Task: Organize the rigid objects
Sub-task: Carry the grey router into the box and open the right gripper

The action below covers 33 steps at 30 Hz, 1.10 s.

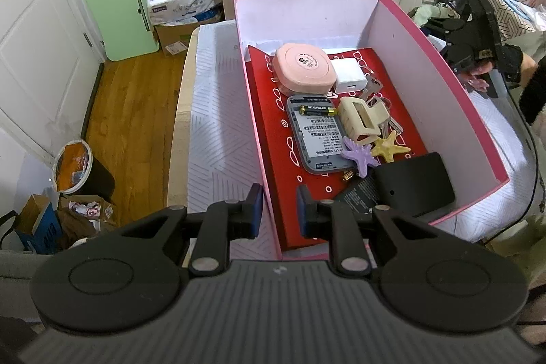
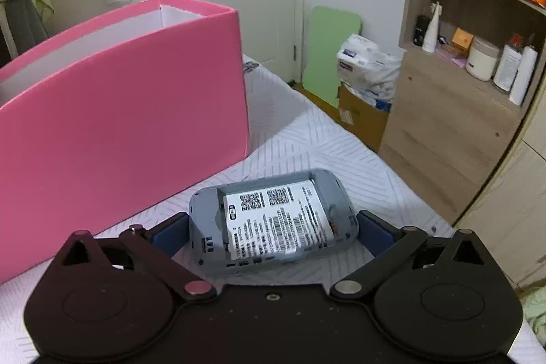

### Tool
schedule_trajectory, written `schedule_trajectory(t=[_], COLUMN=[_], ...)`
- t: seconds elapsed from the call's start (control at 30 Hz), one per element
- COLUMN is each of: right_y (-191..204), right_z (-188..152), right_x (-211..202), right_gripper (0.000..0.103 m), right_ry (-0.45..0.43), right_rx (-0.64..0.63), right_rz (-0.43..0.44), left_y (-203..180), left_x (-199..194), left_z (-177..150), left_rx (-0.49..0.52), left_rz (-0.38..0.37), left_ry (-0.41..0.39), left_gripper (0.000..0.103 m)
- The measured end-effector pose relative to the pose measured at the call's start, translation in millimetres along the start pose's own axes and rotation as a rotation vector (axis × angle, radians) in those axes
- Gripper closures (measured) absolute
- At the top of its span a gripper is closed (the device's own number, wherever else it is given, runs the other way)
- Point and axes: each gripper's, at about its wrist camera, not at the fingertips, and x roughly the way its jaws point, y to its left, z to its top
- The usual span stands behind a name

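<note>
A pink box (image 1: pixel 426 33) stands on the bed. In it, on a red liner, lie a pink case (image 1: pixel 303 65), a white charger (image 1: pixel 348 75), a beige hair claw (image 1: pixel 361 118), two starfish clips (image 1: pixel 358 156), a battery (image 1: pixel 317 110) on a grey router (image 1: pixel 317 142), and a black pouch (image 1: pixel 413 183). My left gripper (image 1: pixel 279 210) is shut on the box's near wall, one pad outside and one inside. Beside the box (image 2: pixel 129 111), a second grey router (image 2: pixel 273 220) lies label up on the bed. My right gripper (image 2: pixel 273 236) stands wide open around it, a pad close to each end.
The white patterned bed cover (image 2: pixel 307 132) runs past the box. A wooden shelf unit (image 2: pixel 454 111) with bottles, a cardboard carton (image 2: pixel 361 115) and a green board (image 2: pixel 327 57) stand beyond the bed. Left of the bed are wood floor (image 1: pixel 136 111) and a bin (image 1: pixel 78 169).
</note>
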Motion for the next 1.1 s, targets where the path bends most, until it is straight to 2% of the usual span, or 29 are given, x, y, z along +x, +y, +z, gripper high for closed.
schedule_trajectory(t=[0.13, 0.23, 0.3, 0.47, 0.57, 0.63, 0.73, 0.8, 0.87, 0.97, 1.1], right_y=[2, 4, 9, 32, 49, 62, 82, 93, 106, 122, 135], right_z=[2, 4, 1, 1, 14, 25, 41, 51, 64, 79, 84], right_x=[3, -1, -14, -59, -86, -104, -124, -125, -119, -98, -60], right_gripper=[0.003, 0.003, 0.003, 0.003, 0.003, 0.003, 0.003, 0.003, 0.003, 0.003, 0.003], right_ry=[-0.016, 0.001, -0.042, -0.145, -0.182, -0.207, -0.255, -0.254, -0.217, -0.111, 0.02], right_rx=[0.032, 0.126, 0.159, 0.22, 0.266, 0.309, 0.411, 0.466, 0.506, 0.574, 0.672], right_rz=[-0.043, -0.1, -0.103, -0.175, -0.161, -0.131, -0.026, 0.044, 0.104, 0.197, 0.274], left_y=[1, 3, 4, 6, 6, 5, 4, 6, 8, 10, 17], left_x=[1, 1, 2, 5, 7, 8, 7, 7, 7, 7, 7], left_z=[3, 4, 5, 9, 11, 11, 10, 11, 12, 12, 10], left_rx=[0.0, -0.006, -0.012, -0.025, -0.018, -0.018, -0.013, -0.015, -0.017, -0.015, -0.031], left_rz=[-0.003, -0.006, -0.011, -0.02, -0.017, -0.014, -0.009, -0.018, -0.029, -0.042, -0.075], left_ry=[0.017, 0.024, 0.027, 0.035, 0.038, 0.034, 0.029, 0.034, 0.041, 0.039, 0.026], left_gripper=[0.084, 0.084, 0.084, 0.084, 0.084, 0.084, 0.084, 0.084, 0.084, 0.084, 0.084])
